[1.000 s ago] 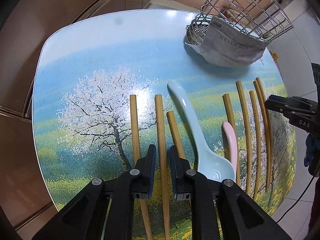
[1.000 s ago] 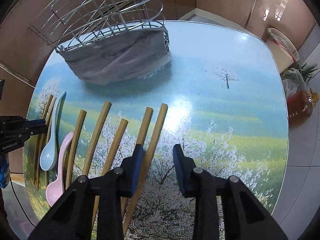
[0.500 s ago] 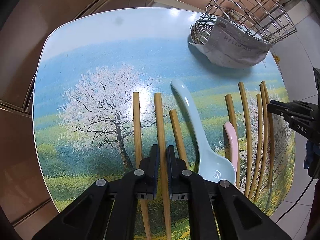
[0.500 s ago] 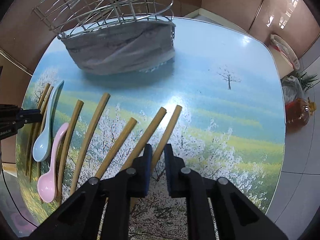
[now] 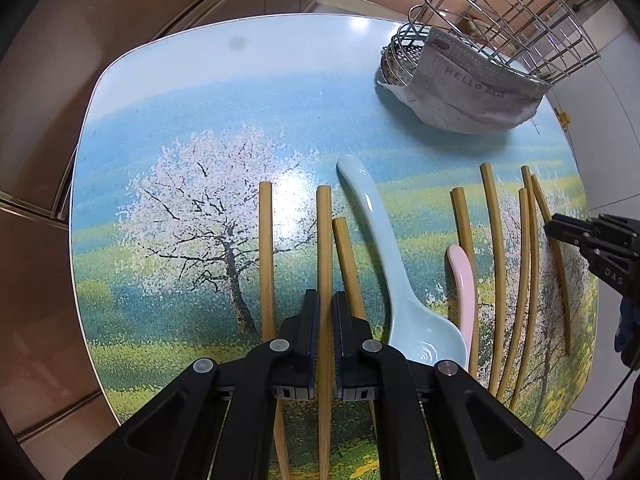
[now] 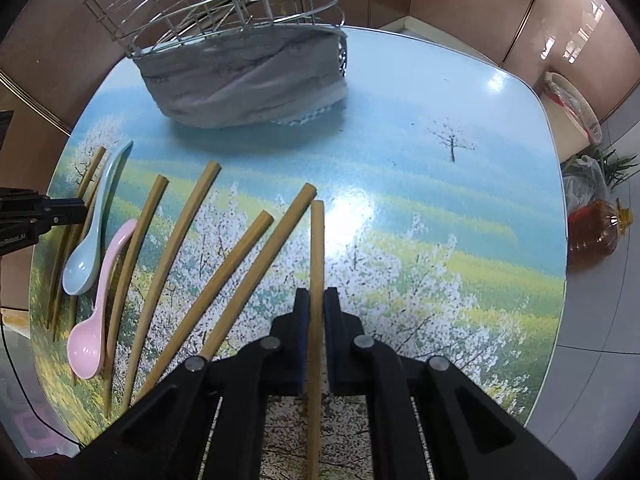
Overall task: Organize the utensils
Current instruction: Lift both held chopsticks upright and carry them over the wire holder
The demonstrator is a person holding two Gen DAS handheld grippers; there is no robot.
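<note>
Several bamboo chopsticks lie in a row on the landscape-printed table (image 5: 200,92). My left gripper (image 5: 324,300) is shut on one chopstick (image 5: 324,240), with other chopsticks close on both sides. My right gripper (image 6: 316,298) is shut on another chopstick (image 6: 317,248), the rightmost of its row, now straight along the fingers. A light blue spoon (image 5: 384,256) and a pink spoon (image 5: 464,280) lie among the chopsticks; both also show in the right wrist view, blue (image 6: 94,232) and pink (image 6: 98,308). A wire utensil basket (image 5: 500,20) stands at the table's far side.
A grey cloth (image 5: 468,92) is wrapped around the basket's base (image 6: 244,88). A bottle of oil (image 6: 596,228) and bags (image 6: 584,184) stand on the floor beyond the table's right edge. Brown cabinet walls surround the table.
Both grippers have closed, each on a chopstick. The right one's chopstick has swung from slanted to straight between the fingers and lifted clear of its neighbour.
</note>
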